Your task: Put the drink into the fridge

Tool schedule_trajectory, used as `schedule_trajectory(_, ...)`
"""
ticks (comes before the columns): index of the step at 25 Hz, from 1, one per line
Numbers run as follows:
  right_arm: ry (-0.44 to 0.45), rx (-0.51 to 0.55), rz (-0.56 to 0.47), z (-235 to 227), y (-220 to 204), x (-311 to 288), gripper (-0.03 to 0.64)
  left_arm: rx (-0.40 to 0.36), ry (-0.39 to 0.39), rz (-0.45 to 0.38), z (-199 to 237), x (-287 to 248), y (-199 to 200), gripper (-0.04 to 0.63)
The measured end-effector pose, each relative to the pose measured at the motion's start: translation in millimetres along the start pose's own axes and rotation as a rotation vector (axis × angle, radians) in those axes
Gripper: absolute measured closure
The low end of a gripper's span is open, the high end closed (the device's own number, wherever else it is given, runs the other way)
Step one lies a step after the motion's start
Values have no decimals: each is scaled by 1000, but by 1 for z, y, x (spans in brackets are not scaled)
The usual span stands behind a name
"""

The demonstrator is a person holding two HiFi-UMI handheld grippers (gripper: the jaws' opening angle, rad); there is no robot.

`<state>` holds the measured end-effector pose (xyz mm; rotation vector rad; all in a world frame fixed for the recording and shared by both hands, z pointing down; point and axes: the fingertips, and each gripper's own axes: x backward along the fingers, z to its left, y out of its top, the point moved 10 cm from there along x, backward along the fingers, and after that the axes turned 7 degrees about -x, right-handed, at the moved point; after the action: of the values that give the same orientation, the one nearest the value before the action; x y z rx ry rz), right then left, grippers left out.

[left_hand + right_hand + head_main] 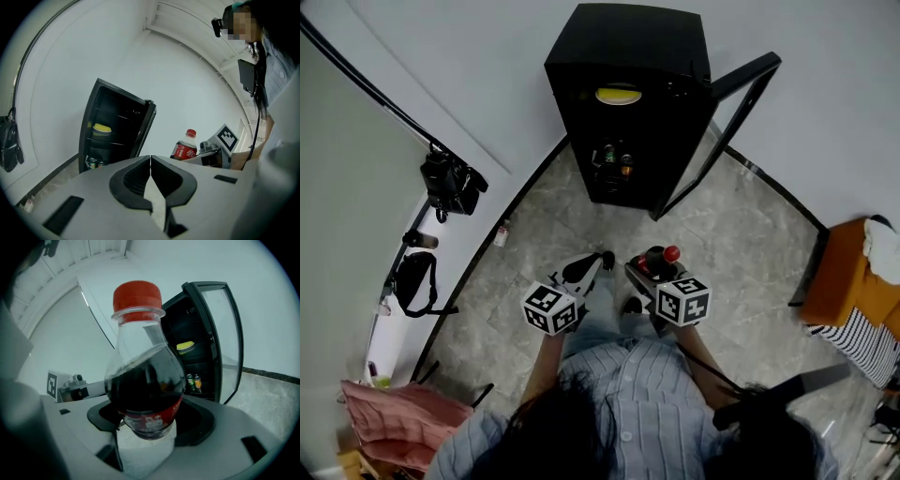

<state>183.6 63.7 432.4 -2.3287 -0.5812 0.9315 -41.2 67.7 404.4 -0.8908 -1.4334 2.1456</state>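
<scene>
Right gripper point(147, 427) clamped on the bottle point(143, 380), red cap point(137, 295) up, dark drink up to its shoulder, left gripper point(150, 159) at its 9 o'clock, jaws pressed together on nothing, fridge point(628, 103) at 12 o'clock, door point(722, 131) swung open toward 2 o'clock, yellow item point(619, 94) on the upper shelf, small drinks point(614, 159) on the lower shelf.
</scene>
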Motion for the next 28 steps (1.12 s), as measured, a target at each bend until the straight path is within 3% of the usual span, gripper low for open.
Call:
schedule_trajectory(13, -93, -92, -24, -41, 32, -54, 319, -51, -85, 82, 69, -59, 16, 586)
schedule_trajectory(28, -119, -48, 0, -91, 49, -133, 318, -57, -154, 137, 154, -126, -7, 588)
